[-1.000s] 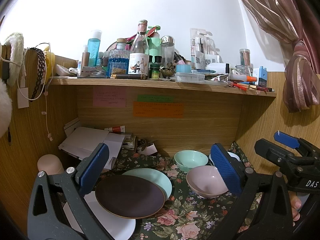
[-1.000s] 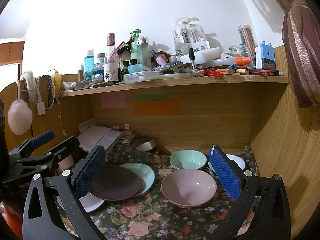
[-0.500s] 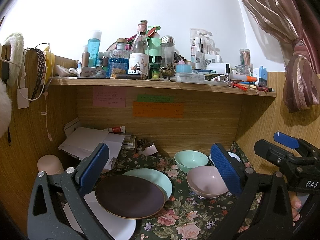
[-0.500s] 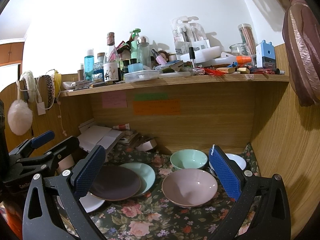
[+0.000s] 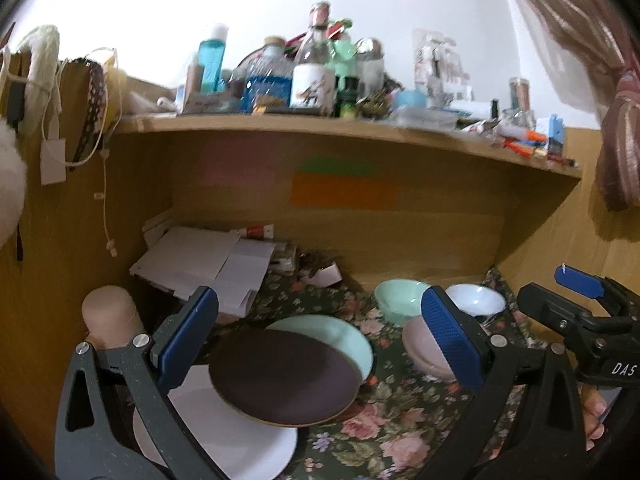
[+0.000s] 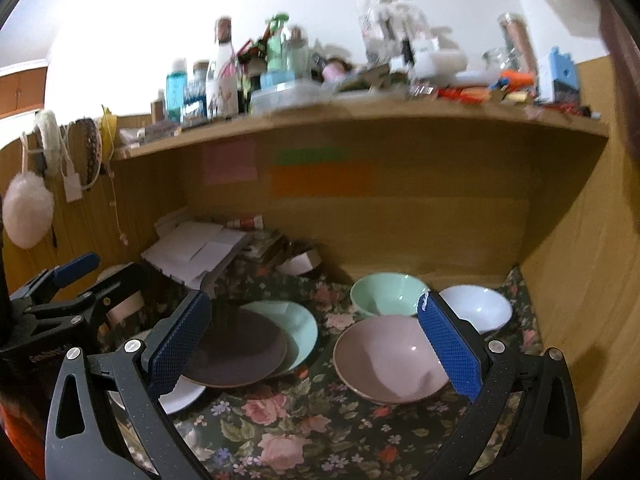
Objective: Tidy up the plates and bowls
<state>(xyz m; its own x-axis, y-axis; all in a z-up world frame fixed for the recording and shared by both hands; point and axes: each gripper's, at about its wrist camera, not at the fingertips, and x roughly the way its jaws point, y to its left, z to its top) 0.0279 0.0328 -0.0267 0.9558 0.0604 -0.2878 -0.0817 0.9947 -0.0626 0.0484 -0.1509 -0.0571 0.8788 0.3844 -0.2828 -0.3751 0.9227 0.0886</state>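
Plates and bowls lie on a floral cloth (image 6: pixel 288 412) over the worktop, inside a wooden alcove under a cluttered shelf (image 6: pixel 360 110).

Left gripper (image 5: pixel 320 338): its jaws are spread wide and pinch nothing. Between them sits the dark brown plate (image 5: pixel 284 376), overlapping the mint plate (image 5: pixel 340 332) behind it and the white plate (image 5: pixel 224 436) nearer the left jaw and below. Behind the right jaw, partly hidden by it, lies the pink bowl (image 5: pixel 420 344); beyond that jaw's tip stand the mint bowl (image 5: pixel 396 294) and the white bowl (image 5: pixel 476 300), side by side against the back wall. A stack of papers (image 5: pixel 200 264) lies beyond the left jaw's tip.

Right gripper (image 6: pixel 314 346): its jaws are also spread wide and empty. The pink bowl (image 6: pixel 384 356) rests between them, close to the right jaw, whose pad covers part of its rim. The mint bowl (image 6: pixel 384 294) stands just behind it, and the white bowl (image 6: pixel 476 308) sits past the right jaw's tip. The dark brown plate (image 6: pixel 240 354) lies just inside the left jaw, atop the mint plate (image 6: pixel 288 320), with the white plate (image 6: pixel 180 394) showing under that jaw. The left gripper's body appears outside the left jaw, at the edge of the view.

Both views are motion-blurred, the upper shelf most of all.
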